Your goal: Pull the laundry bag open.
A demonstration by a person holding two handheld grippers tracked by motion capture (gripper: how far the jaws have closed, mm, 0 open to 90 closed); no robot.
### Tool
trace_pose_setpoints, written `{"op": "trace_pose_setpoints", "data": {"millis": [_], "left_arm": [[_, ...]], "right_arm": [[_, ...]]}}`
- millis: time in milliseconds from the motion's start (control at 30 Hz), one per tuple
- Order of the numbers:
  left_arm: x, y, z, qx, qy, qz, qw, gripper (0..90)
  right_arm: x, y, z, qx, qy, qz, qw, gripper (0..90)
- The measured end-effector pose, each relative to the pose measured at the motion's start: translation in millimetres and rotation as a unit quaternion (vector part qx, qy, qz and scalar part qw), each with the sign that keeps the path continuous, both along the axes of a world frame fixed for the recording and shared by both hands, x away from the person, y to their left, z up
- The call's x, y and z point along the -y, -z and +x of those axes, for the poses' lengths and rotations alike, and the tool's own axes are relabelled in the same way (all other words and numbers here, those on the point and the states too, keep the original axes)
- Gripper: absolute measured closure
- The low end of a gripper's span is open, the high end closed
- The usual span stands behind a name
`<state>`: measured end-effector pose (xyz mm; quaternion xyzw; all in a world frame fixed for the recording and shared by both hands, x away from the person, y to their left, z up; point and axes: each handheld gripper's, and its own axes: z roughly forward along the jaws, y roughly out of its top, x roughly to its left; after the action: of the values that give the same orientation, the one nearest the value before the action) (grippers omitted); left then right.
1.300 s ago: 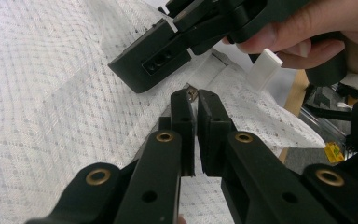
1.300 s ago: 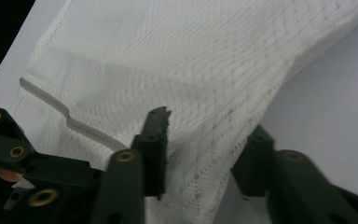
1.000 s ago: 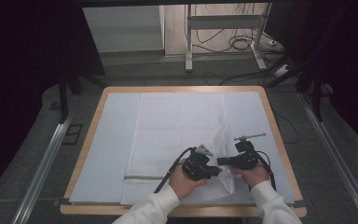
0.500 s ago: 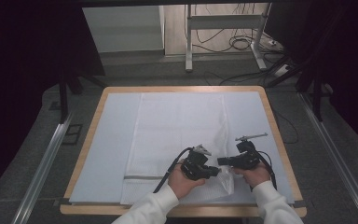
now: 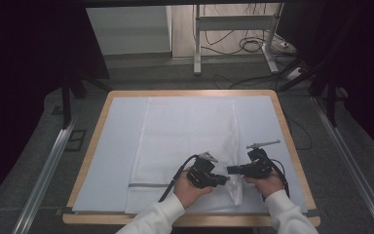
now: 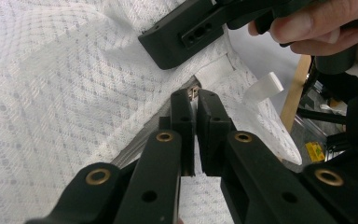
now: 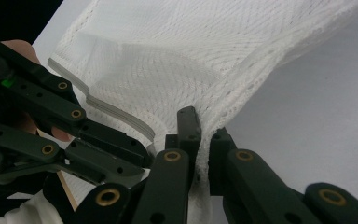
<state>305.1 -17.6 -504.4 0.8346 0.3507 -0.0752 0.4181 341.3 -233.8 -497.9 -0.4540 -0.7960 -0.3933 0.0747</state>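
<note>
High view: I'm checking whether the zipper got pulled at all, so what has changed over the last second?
Almost nothing. The left gripper and right gripper sit at the same spot on the near right corner of the white mesh bag, both shut on it: the left on the zipper pull, the right on the bag's edge. The bag lies as before on the table.

A wooden-edged surface (image 5: 90, 161) under a pale blue sheet (image 5: 112, 141) stands on grey carpet floor (image 5: 39, 141). Metal rails (image 5: 44, 170) run along the floor at its left and right. At the far side a white panel (image 5: 126, 29) stands left of a metal frame's legs (image 5: 197, 44), with cables (image 5: 251, 44) lying loose on the floor. Both far corners are dark.
</note>
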Motion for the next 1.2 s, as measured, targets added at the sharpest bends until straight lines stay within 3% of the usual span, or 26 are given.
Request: {"op": "trace_pose_setpoints", "data": {"millis": [733, 800, 900, 1033, 1200], "left_arm": [[-7.8, 2.6, 2.8, -0.014, -0.008, -0.006, 0.9999, 87.0], [-9.3, 3.3, 3.3, -0.011, -0.012, 0.002, 0.9999, 87.3], [-15.3, 6.2, 5.8, -0.028, -0.016, -0.01, 0.9994, 87.3], [-18.7, 6.5, 1.9, -0.013, -0.017, 0.012, 0.9997, 87.3], [-36.1, 13.9, 2.9, -0.022, -0.032, 0.018, 0.9991, 87.3]], "right_arm": [[-0.9, 3.9, -0.5, 0.006, -0.005, -0.005, 1.0, 87.9], [-1.0, 3.9, -1.0, 0.009, -0.004, -0.009, 0.9999, 87.9], [3.4, 4.2, 0.4, 0.005, -0.002, -0.003, 1.0, 87.9], [0.8, 5.4, -0.4, 0.007, -0.006, -0.009, 0.9999, 88.0], [7.5, 3.4, 0.4, 0.01, 0.0, -0.006, 0.9999, 87.9]]}}
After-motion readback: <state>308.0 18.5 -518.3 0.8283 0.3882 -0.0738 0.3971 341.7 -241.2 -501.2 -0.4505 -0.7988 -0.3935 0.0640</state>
